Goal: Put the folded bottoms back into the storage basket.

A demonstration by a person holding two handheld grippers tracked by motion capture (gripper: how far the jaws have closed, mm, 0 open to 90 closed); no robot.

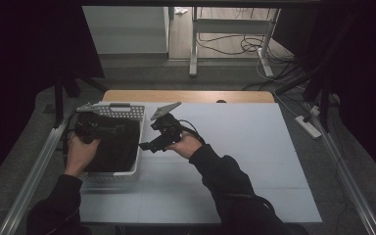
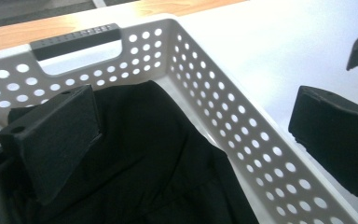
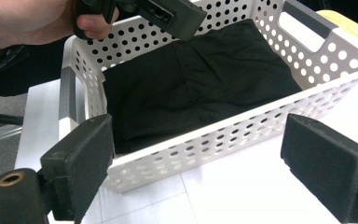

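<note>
At the counter's [image 1: 235, 161] left edge, near its far corner, stands a white perforated basket [image 1: 138, 147] with a dark grip at each short end. A black garment [image 1: 115, 147] lies folded inside it and covers its floor, reaching close to all four walls; in the right gripper view the cloth [image 3: 200, 88] shows a few soft creases and lies flat, below the rim. The left gripper [image 1: 94, 129] hangs over the basket's left half, above the garment, held from the near side by the person's left hand [image 1: 80, 154]. In the left gripper view its jaws stand wide apart with nothing between them, one over the cloth and the other beyond the basket's long wall. Just right of the basket, over bare counter, the right gripper [image 1: 152, 145] points toward the basket's right wall. Its jaws too are apart and empty, both outside the wall and clear of it.
</note>
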